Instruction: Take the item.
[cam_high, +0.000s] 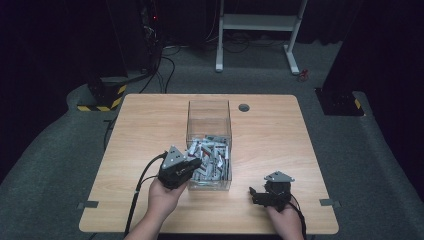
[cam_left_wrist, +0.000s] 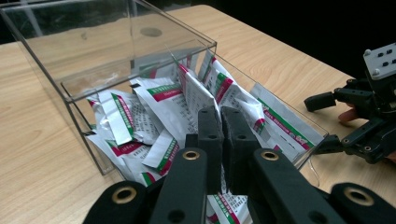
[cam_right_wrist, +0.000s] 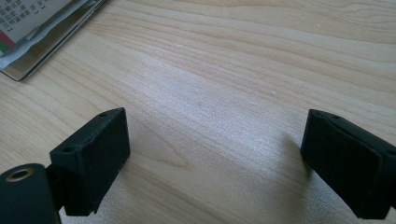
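Many sachets (cam_left_wrist: 163, 100) lie heaped in the clear box (cam_high: 209, 116) at mid-surface (cam_high: 140, 125). The left gripper (cam_left_wrist: 222, 122) sits at the box's near-left corner, jaws closed together above the pile; whether they pinch a sachet cannot be told. The right gripper (cam_high: 256, 193) waits near right, jaws wide, empty. No sachet lies outside; removal appears barely begun.

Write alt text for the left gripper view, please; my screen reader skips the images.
The left tool, its two black jaws pressed together, reaches over the near edge of a clear plastic box full of white sachets with red and green stripes. The box sits on a wooden table, and the right tool rests open at the right.
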